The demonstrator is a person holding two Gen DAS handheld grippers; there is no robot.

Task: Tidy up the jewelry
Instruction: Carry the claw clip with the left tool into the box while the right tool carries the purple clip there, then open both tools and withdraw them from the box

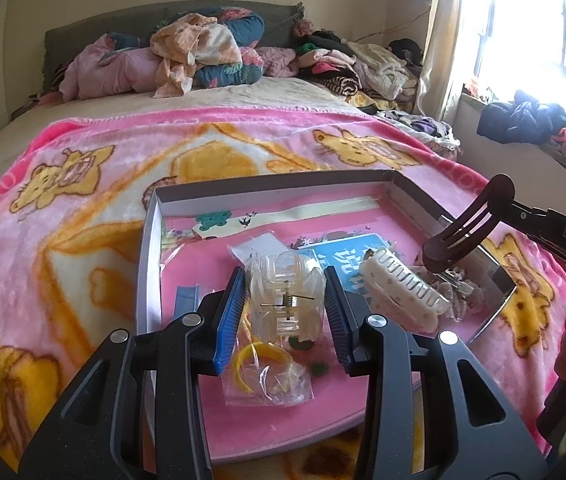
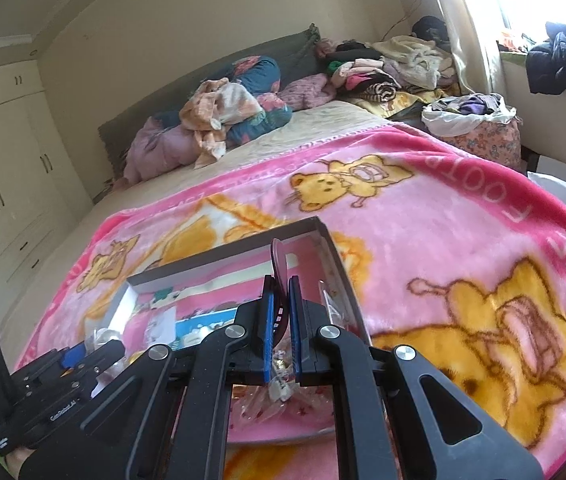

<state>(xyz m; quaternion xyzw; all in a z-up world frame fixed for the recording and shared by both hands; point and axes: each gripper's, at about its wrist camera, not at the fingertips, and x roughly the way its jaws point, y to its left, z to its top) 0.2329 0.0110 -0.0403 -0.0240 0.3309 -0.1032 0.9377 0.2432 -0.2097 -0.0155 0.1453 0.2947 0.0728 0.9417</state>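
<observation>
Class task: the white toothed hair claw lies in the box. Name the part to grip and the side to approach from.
Grip the white hair claw across its long smooth back, pads on the two long sides, coming from above. It lies lengthwise on its side with its teeth showing, so the ends and the teeth give poorer purchase. Both grippers are currently full.

left hand-held gripper [image 1: 285, 308] | black frame | blue ribbed pads | silver screws | white lettering

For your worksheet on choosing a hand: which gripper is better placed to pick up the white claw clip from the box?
Neither is free: the left gripper clamps a clear claw clip, the right gripper a brown snap clip. Probably right; its snap clip hangs just above the white claw clip.
</observation>
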